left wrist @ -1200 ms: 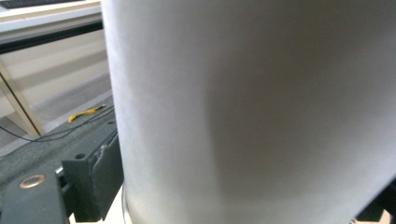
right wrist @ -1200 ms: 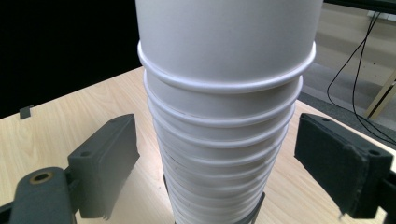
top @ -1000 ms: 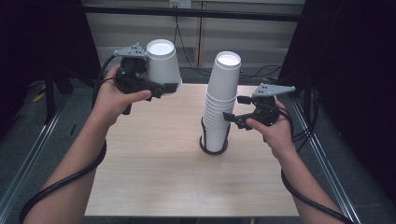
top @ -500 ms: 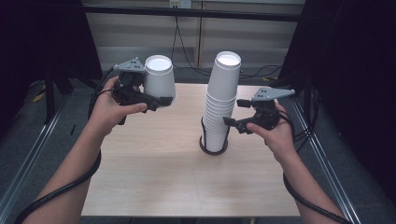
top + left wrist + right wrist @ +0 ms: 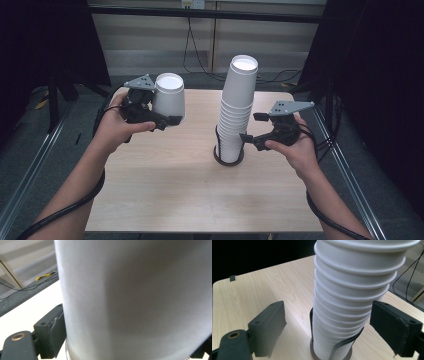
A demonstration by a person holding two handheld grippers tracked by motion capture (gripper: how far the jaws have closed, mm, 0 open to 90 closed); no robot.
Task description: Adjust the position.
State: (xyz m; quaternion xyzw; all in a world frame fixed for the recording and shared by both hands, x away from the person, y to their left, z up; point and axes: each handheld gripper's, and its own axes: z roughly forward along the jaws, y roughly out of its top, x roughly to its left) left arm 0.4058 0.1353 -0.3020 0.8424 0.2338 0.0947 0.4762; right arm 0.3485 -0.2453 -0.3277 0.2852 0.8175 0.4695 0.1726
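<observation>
Both forearms enter from the near edge of the wooden table (image 5: 165, 200) and reach forward, the left angled toward the table's left side, the right toward its right.

The right hand (image 5: 295, 147) sits low, just right of the stack of white cups (image 5: 236, 110). The right gripper (image 5: 248, 127) points leftward at the lower part of the stack. In the right gripper view its jaws stand wide apart, one on either side of the stack, and neither pad touches it. The stack rests upside down in a dark ring holder (image 5: 228, 159) near the table's middle and leans slightly.

Farther back and to the left, the left hand (image 5: 117, 125) is raised above the table's far left part. The left gripper (image 5: 170, 116) is clamped on a single white cup (image 5: 169, 97), held upside down and well apart from the stack. In the left gripper view one dark pad (image 5: 56, 330) presses against the cup's wall near its rim.
</observation>
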